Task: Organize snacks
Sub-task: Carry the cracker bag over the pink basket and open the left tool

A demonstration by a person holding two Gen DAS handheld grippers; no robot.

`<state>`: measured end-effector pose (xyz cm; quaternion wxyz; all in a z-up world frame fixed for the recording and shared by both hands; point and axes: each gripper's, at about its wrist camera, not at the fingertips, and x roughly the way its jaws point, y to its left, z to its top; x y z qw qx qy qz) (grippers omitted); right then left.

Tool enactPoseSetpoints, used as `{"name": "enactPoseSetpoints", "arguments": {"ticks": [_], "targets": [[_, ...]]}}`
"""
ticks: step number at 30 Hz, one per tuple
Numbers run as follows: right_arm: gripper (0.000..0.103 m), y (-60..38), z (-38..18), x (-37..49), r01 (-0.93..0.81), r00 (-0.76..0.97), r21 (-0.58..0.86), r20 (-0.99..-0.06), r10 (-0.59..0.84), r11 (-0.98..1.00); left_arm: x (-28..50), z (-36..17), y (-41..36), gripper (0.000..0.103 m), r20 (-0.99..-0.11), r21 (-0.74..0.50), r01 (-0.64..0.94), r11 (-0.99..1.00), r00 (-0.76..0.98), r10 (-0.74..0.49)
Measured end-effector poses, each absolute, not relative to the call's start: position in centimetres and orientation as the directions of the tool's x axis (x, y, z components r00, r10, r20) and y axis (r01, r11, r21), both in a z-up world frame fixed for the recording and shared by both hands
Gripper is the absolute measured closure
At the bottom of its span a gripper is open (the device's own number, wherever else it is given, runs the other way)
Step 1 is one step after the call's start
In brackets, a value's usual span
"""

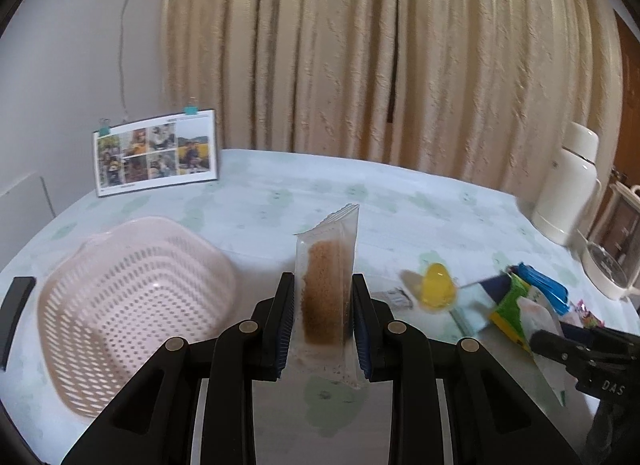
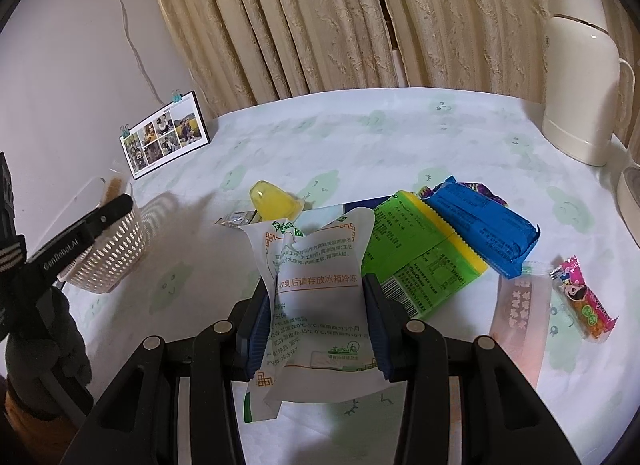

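While one pink basket [image 1: 132,305] waits, left tongs [image 1: 322,317] grip one cracker packet [image 1: 326,297], right tongs [image 2: 316,317] one white pouch [image 2: 320,297].

Pink perforated basket [image 1: 132,305], yellow jelly cup [image 1: 436,285], blue packet [image 2: 480,225], green-clouded tablecloth [image 1: 280,201].

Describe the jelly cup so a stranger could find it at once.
Start at the pink basket on the left of the table, then look right to the heap of snack packets. At the heap's basket-side edge sits the jelly cup, beside the green packet. It alone is a small, translucent yellow dome; its neighbours are flat wrappers.
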<state>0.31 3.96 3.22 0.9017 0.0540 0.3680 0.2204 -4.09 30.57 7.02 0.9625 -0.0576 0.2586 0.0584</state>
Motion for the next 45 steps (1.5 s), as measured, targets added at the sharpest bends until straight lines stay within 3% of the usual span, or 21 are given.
{"name": "enactPoseSetpoints", "arguments": {"ticks": [14,38,41,43,45], "targets": [[0.063,4.4,2.8,0.2,-0.356,0.628,0.263,-0.643,0.438,0.897,-5.6,8.4,36.8,0.075,-0.472,-0.123,-0.283,0.951,0.86,0.194],[0.063,5.3,2.6,-0.7,-0.352,0.625,0.279,-0.641,0.446,0.894,-6.2,6.3,43.3,0.074,-0.511,-0.147,-0.446,0.883,0.798,0.319],[0.063,5.3,2.6,-0.7,-0.349,0.626,0.278,-0.642,0.443,0.895,-6.3,6.1,43.9,0.066,-0.514,-0.158,-0.468,0.87,0.791,0.332],[0.063,5.4,2.6,-0.7,-0.346,0.627,0.278,-0.643,0.441,0.896,-6.5,6.1,44.0,0.044,-0.506,-0.166,-0.48,0.861,0.791,0.343],[0.063,5.5,2.6,-0.7,-0.343,0.628,0.277,-0.644,0.438,0.898,-6.9,6.2,44.2,0.037,-0.482,-0.173,-0.49,0.854,0.799,0.361]]}}
